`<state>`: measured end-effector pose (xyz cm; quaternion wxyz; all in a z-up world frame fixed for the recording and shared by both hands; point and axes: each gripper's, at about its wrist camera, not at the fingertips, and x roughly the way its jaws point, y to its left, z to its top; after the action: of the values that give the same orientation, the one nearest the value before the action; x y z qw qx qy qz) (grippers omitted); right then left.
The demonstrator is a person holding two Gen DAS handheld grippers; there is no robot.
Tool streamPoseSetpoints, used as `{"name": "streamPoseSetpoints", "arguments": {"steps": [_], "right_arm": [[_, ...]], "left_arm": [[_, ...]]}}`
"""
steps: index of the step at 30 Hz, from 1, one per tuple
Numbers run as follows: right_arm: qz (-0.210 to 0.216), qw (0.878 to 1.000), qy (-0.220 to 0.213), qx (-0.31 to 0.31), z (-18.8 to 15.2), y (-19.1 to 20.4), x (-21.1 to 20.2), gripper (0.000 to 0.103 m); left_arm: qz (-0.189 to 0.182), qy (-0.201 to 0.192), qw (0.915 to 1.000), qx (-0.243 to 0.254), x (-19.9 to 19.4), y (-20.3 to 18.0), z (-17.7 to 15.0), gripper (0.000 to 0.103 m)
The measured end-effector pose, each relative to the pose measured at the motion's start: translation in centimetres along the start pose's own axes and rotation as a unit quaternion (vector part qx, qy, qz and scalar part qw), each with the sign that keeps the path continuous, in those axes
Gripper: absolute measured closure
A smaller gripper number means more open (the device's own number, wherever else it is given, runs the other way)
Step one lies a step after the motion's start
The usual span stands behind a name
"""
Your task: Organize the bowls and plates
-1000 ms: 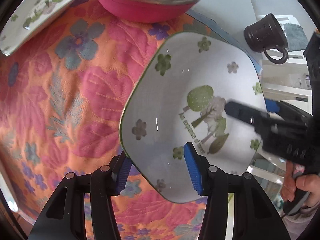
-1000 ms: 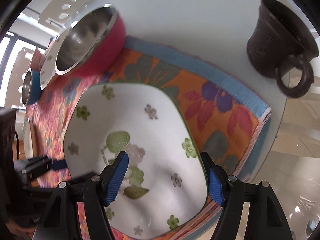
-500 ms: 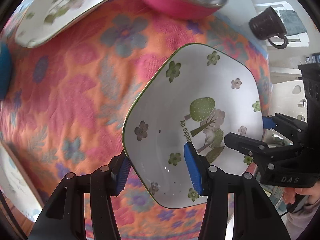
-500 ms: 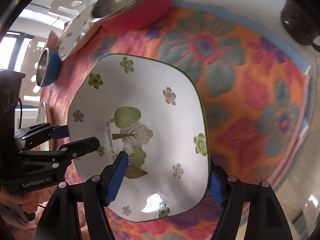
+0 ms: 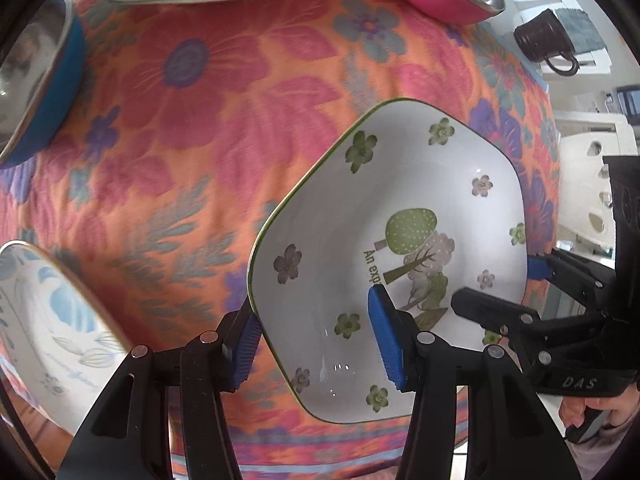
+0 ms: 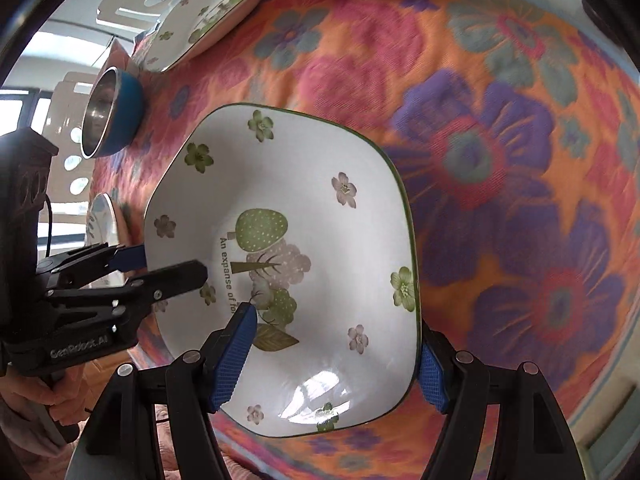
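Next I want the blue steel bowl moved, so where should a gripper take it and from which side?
Take the blue bowl by its rim, one finger inside the steel lining and one on the blue outer wall, coming down from above. It sits upright and open on the floral cloth; the round wall probably offers no flat sides to pinch. Both grippers are busy: left gripper and right gripper straddle opposite edges of the square flowered plate.

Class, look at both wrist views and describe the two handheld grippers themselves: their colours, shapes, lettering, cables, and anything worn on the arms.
Both are black plastic. The left gripper and right gripper each have two angular fingers with silver rivets and ribbed blue pads. The left body reads "GenRobot.AI" and trails a thin black cable; the right shows "DAS". A pale pinkish sleeve edges the right wrist.
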<state>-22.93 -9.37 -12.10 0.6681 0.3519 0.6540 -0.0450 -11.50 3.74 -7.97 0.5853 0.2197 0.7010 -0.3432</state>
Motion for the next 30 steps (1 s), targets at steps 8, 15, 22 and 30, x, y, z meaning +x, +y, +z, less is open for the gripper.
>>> {"name": "streamPoseSetpoints", "arguments": {"steps": [8,15,22,30], "right_arm": [[-0.022,0.999,-0.024,0.027,-1.9,2.1,0.9,0.032],[-0.02,0.998,-0.037,0.052,-0.5,0.2,0.3,0.031],[-0.032,0.998,-0.043,0.04,-0.1,1.3,0.9,0.048],[-0.039,0.999,-0.028,0.011,-0.3,0.3,-0.3,0.053]], "left_arm": [[-0.001,-0.005,0.9991,0.042,0.9,-1.8,1.9,0.055],[-0.003,-0.009,0.9994,0.033,3.0,-0.7,-0.5,0.055],[0.015,-0.024,0.9989,0.037,4.5,-3.6,-2.8,0.058],[0.009,-0.04,0.9981,0.045,3.3,-6.0,-2.9,0.058]]}}
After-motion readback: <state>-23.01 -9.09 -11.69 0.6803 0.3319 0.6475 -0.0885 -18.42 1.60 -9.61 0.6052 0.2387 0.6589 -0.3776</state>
